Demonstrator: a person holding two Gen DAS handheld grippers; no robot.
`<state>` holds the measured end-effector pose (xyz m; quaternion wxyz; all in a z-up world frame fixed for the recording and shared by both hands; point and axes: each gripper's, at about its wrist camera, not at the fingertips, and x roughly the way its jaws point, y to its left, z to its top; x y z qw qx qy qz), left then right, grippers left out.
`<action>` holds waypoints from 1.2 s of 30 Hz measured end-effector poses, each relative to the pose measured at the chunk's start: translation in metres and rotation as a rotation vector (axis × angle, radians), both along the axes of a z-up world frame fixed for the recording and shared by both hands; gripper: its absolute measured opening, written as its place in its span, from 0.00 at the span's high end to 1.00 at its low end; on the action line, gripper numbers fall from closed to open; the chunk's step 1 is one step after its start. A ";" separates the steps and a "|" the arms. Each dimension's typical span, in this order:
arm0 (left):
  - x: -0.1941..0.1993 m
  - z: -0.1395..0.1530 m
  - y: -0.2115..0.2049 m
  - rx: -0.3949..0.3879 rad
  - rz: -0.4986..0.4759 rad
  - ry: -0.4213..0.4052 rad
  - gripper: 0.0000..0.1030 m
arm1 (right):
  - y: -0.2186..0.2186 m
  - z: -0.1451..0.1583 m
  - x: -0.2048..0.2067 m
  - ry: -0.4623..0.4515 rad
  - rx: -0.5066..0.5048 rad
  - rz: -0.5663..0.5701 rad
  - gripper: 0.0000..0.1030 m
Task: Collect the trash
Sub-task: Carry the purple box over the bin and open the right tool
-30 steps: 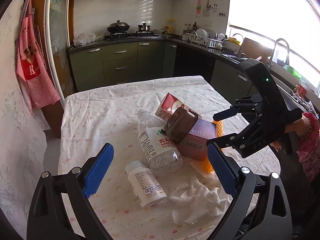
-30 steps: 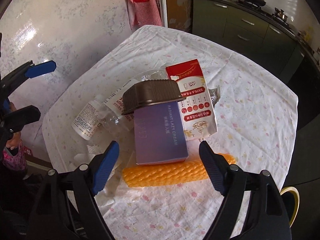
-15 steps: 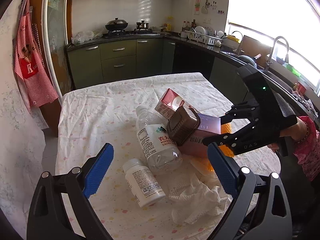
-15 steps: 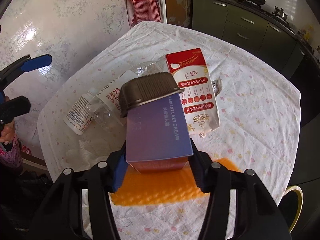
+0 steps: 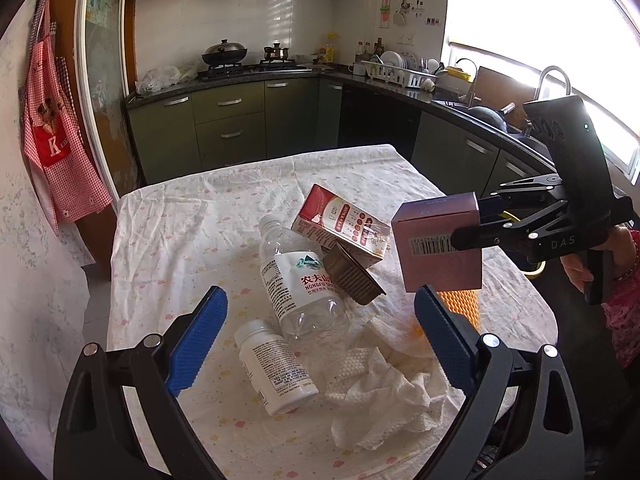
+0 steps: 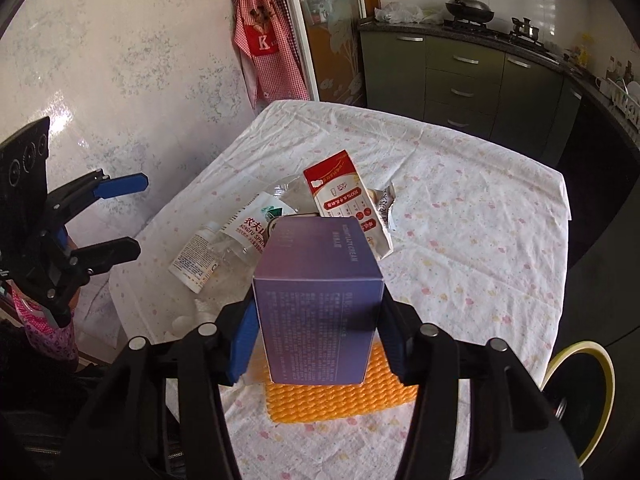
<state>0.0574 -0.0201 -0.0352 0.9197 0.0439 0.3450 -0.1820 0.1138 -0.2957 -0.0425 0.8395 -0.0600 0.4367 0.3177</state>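
Trash lies heaped mid-table (image 5: 168,240), and we already have one piece up: the box (image 6: 320,300), a stiff purple carton with printed faces, sits clamped between the right tongs (image 6: 318,344), pads pressing its two side walls, its long axis running away from us along the fingers. It hangs clear of the cloth, above the orange mesh (image 6: 340,404), so we judge the coming move a carry away from the heap, and the right hand is the one placed for it. We hold the left tongs (image 5: 320,332) spread wide and empty over the near edge, closest to what remains. The cloth is thin, wrinkled, speckled. The bottle (image 5: 300,280) is clear crumpled plastic, lying far-to-near. The red carton (image 5: 340,220) leans on a ribbed brown cup (image 5: 352,280). Soft white tissue (image 5: 384,400) lies near right, a smooth pill jar (image 5: 276,364) near left.
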 end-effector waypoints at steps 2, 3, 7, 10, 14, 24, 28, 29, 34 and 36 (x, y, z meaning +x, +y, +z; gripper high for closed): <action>-0.001 0.001 -0.001 0.002 -0.001 -0.002 0.09 | -0.009 0.006 -0.003 -0.013 0.020 -0.026 0.51; -0.001 0.001 -0.001 0.004 -0.002 -0.002 0.09 | -0.016 0.010 -0.004 -0.020 0.031 -0.043 0.51; -0.003 0.003 -0.003 0.009 -0.005 -0.005 0.09 | -0.050 0.021 -0.010 -0.045 0.051 -0.134 0.51; -0.004 0.003 -0.004 0.006 -0.006 -0.005 0.09 | -0.092 0.023 -0.014 -0.057 0.051 -0.263 0.51; -0.001 0.001 -0.008 0.006 -0.007 0.005 0.09 | -0.158 0.012 -0.017 -0.061 -0.021 -0.490 0.50; 0.006 -0.002 -0.032 0.030 -0.043 0.018 0.09 | -0.279 -0.064 -0.009 0.098 -0.103 -0.852 0.49; 0.007 -0.001 -0.038 0.041 -0.053 0.018 0.09 | -0.304 -0.077 -0.011 0.117 -0.057 -0.932 0.40; 0.008 -0.001 -0.038 0.044 -0.052 0.018 0.09 | -0.307 -0.077 -0.012 0.112 -0.051 -0.942 0.40; 0.009 -0.001 -0.038 0.044 -0.047 0.022 0.09 | -0.299 -0.069 -0.027 0.075 -0.010 -0.928 0.40; 0.009 -0.002 -0.038 0.046 -0.046 0.027 0.09 | -0.288 -0.066 -0.036 0.057 -0.009 -0.911 0.40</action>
